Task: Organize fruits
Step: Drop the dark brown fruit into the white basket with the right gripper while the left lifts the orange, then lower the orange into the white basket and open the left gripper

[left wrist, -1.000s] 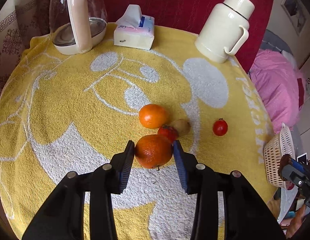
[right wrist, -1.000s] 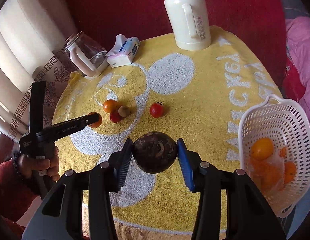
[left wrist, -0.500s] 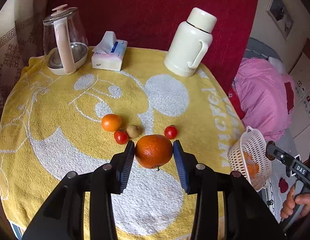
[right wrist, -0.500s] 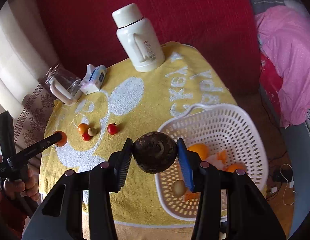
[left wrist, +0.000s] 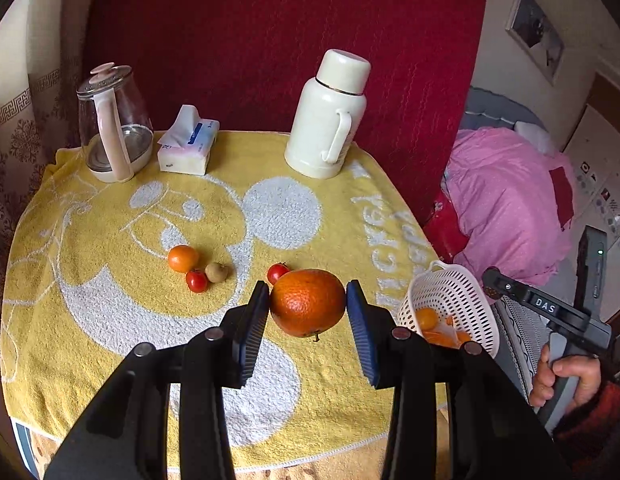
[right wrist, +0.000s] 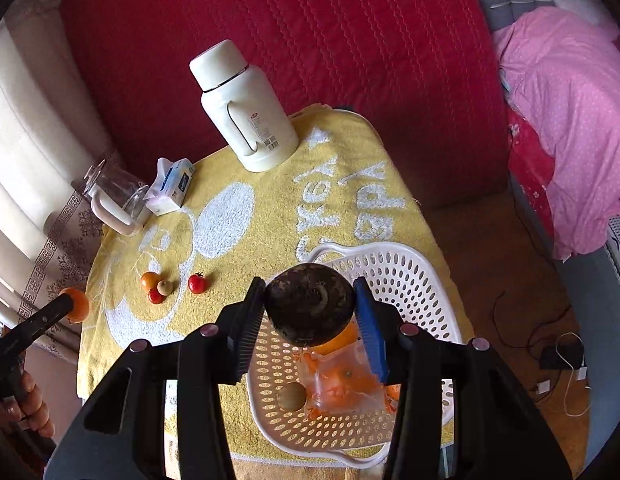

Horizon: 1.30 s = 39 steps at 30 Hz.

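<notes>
Two fruits are riding in my jaws at once: my left gripper (left wrist: 307, 309) is clamping a large orange (left wrist: 307, 307), and my right gripper (right wrist: 310, 305) is squeezing a dark, rough-skinned round fruit (right wrist: 310, 303) whose kind I cannot make out. Over the last second I have been lifting the orange off the yellow towel (left wrist: 109, 264) covering the tabletop and swinging it toward the white basket (left wrist: 462, 292), which was barely at the frame's edge a second ago and is now sitting just right of my left jaws. My right hand has been carrying the dark fruit from above the towel to directly above the basket (right wrist: 410, 276), so I am judging that this one is ready to drop in, with the orange next in line.

Four small pieces are waiting on the towel: a small orange (left wrist: 183, 258), two tomatoes (left wrist: 197, 280) (left wrist: 278, 273) and a brownish round fruit (left wrist: 216, 272), clustered near the middle. Inside the basket, a clear bag of orange pieces (right wrist: 342, 380) and a small tan fruit (right wrist: 292, 396) are showing, though the dark fruit and my right jaws are covering much of the rest, including most of an orange piece beneath them. The basket's near rim is partly cut off behind my grippers in both views, and the far edge of the tabletop beyond the flask (left wrist: 330, 120) is hard to read against the red backdrop.
</notes>
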Each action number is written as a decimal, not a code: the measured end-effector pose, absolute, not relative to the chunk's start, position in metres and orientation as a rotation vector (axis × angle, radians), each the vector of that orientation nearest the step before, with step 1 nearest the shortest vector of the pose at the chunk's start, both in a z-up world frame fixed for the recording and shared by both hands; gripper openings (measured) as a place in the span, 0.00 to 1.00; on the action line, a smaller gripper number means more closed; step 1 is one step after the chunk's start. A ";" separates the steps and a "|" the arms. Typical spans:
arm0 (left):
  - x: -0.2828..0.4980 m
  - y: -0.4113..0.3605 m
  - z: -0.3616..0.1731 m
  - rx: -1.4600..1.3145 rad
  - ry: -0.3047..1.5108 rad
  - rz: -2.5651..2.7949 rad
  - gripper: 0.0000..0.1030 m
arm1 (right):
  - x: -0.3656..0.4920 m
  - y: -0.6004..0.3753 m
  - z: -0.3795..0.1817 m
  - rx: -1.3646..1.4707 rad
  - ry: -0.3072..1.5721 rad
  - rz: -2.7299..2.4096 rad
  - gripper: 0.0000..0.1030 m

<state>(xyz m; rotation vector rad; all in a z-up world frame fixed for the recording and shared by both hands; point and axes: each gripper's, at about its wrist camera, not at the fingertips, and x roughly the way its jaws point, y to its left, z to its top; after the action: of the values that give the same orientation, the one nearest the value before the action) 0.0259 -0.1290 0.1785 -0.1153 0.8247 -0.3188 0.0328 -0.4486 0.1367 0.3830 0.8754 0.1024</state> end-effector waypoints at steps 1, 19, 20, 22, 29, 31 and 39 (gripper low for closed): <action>0.023 -0.131 0.181 -0.112 0.821 -0.322 0.39 | 0.035 -0.449 0.134 0.385 0.884 0.107 0.45; 0.005 -0.150 0.189 -0.095 0.807 -0.354 0.39 | 0.046 -0.460 0.125 0.402 0.891 0.089 0.46; 0.006 -0.152 0.189 -0.093 0.807 -0.359 0.39 | 0.045 -0.462 0.126 0.406 0.889 0.085 0.46; 0.008 -0.155 0.189 -0.091 0.808 -0.369 0.39 | 0.041 -0.466 0.126 0.417 0.888 0.076 0.46; 0.012 -0.171 0.187 -0.079 0.814 -0.410 0.39 | 0.025 -0.480 0.127 0.454 0.877 0.043 0.46; 0.013 -0.179 0.187 -0.074 0.816 -0.428 0.39 | 0.020 -0.484 0.128 0.459 0.872 0.037 0.46; 0.018 -0.219 0.179 -0.051 0.829 -0.516 0.39 | -0.001 -0.502 0.136 0.469 0.848 0.015 0.46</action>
<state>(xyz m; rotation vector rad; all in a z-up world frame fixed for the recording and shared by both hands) 0.0180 -0.2188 0.1794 -0.0511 0.8287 -0.5160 -0.0005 -0.5023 0.1362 0.4690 0.8478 0.0153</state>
